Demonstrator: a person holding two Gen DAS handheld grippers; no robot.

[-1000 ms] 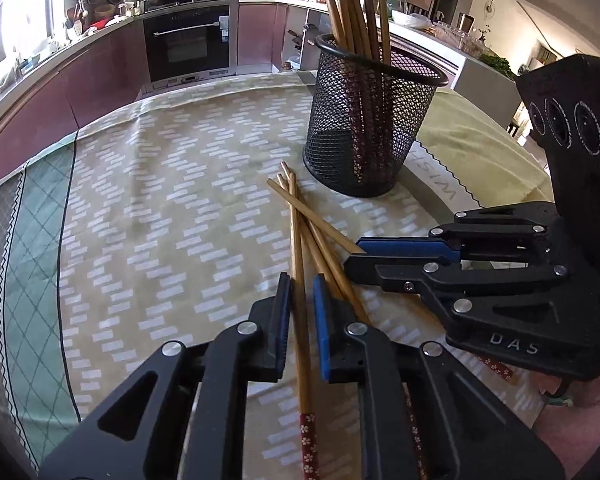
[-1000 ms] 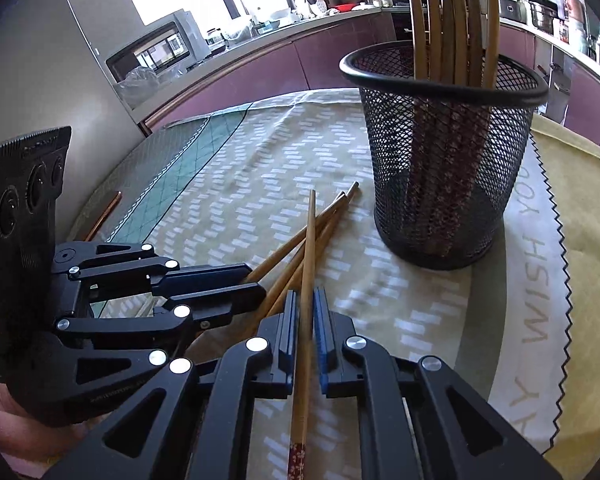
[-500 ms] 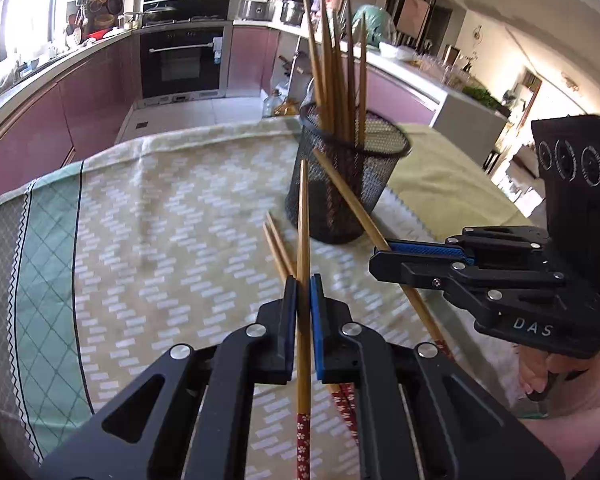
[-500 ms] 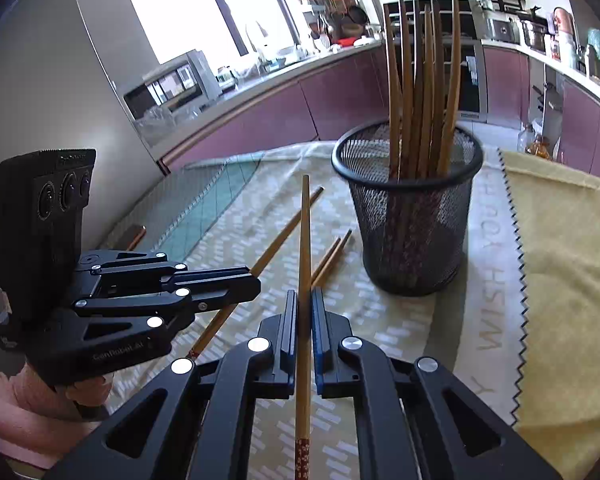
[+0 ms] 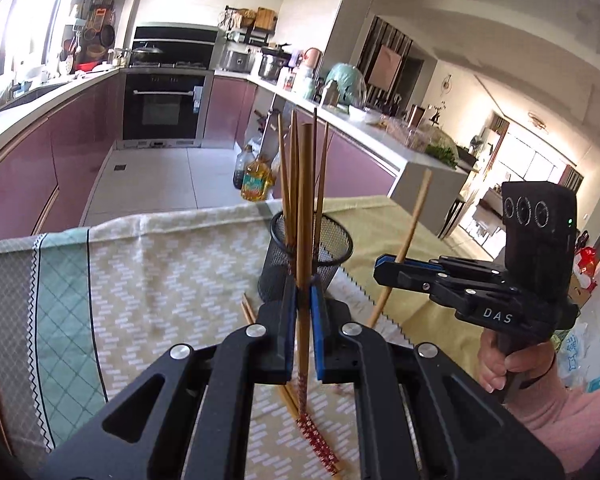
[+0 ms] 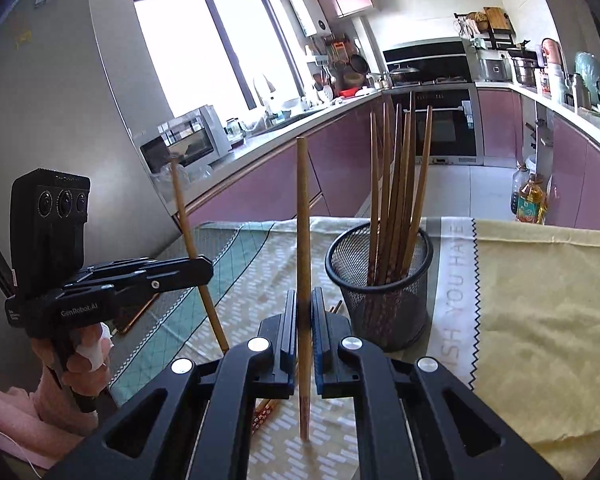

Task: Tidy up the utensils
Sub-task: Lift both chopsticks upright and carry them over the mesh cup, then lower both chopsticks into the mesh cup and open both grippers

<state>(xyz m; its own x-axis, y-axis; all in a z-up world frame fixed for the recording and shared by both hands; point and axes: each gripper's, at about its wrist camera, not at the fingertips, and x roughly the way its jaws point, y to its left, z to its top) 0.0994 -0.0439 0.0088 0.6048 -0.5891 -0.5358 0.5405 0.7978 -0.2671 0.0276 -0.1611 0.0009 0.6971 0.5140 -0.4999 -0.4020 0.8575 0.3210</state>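
Left wrist view: left gripper [image 5: 304, 304] at bottom centre, fingers [image 5: 285, 320] clamped on one chopstick [image 5: 303, 208] that stands near upright through centre frame, red-patterned end low. Behind it, just right of centre, black mesh holder [image 5: 338, 246] w/ several chopsticks in it, sitting on the table w/ patterned cloth [image 5: 160, 264]. More loose chopsticks [image 5: 249, 312] lie flat on cloth just left of the fingers. At right of frame, right gripper [image 5: 384, 270] is held in a hand [image 5: 500, 364]; fingers pinch a second chopstick [image 5: 410, 240], tilted, top end leaning to the right. Right wrist view: right gripper [image 6: 303, 312] bottom centre, fingers [image 6: 288, 320] clenched on its chopstick [image 6: 303, 240], upright mid-frame. Mesh holder [image 6: 380, 292] sits right of centre, near the fingers, bundle of sticks leaning inside. Left gripper [image 6: 202, 270] at left of frame, gripping the other chopstick [image 6: 190, 248], tilted slightly, lower end toward centre. Yellow cloth [image 6: 540, 300] fills right side, oven [image 6: 448, 124] in bkgd upper right.
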